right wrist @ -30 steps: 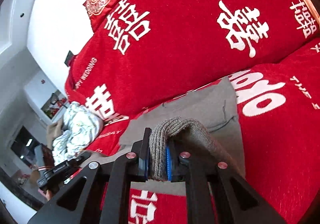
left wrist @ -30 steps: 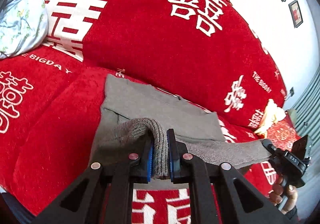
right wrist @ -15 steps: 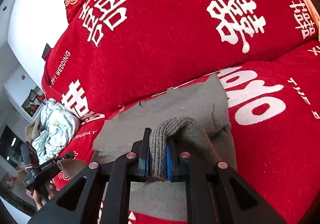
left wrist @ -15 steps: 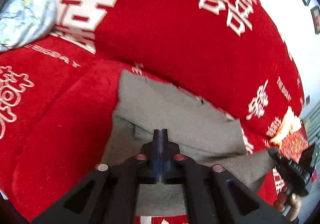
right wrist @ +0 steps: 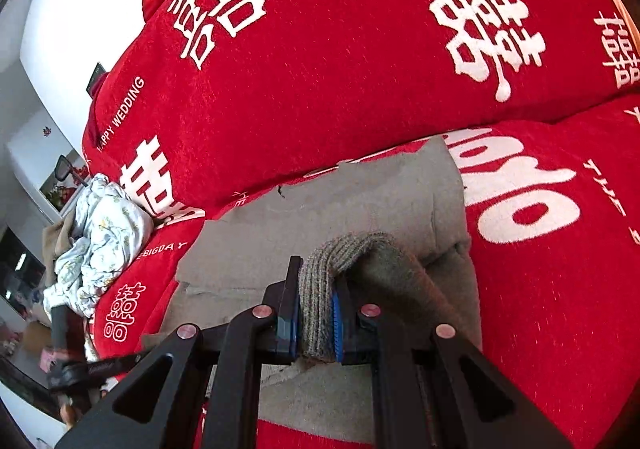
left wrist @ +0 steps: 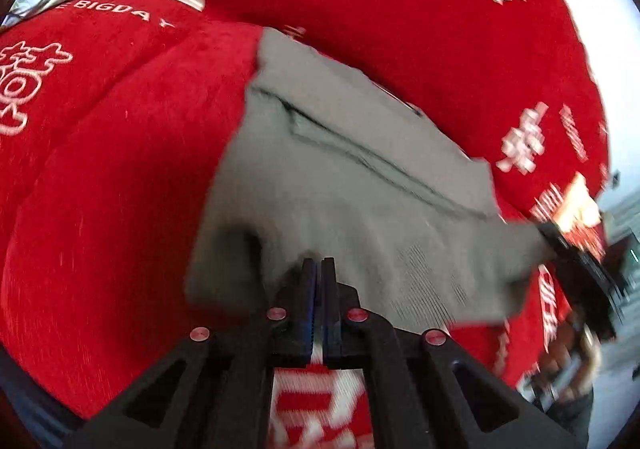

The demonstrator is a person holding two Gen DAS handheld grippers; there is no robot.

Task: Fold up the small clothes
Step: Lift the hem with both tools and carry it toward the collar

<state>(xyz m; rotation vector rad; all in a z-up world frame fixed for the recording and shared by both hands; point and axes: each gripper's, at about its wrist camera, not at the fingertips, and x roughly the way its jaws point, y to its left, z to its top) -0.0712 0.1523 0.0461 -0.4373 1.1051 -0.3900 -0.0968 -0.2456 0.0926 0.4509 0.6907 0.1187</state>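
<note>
Grey knit fabric is the item under work: one small garment [right wrist: 352, 201] is laid on the seat of a red sofa cover [right wrist: 360, 49], folded partly over itself, its ribbed hem toward the cameras.

Step in hand, as judged: a fold of the hem end up over the body. The right gripper [right wrist: 316, 313] is clamped on a bunched ridge of the ribbed hem, which is pinched between its blue pads and lifted clear of the layer beneath. The left gripper [left wrist: 318, 289] is fully closed with nothing between its jaws; it is held low over the near left corner of the garment [left wrist: 340, 185], and whether it touches the cloth cannot be told through the blur.

Next move, as judged: the corner beneath the left gripper would need to be regripped, or pinned, so that both hem corners are carried over evenly.

Count: one grey garment, two grippers, one crumpled floral cloth [right wrist: 100, 233] well apart at the sofa's far end.
</note>
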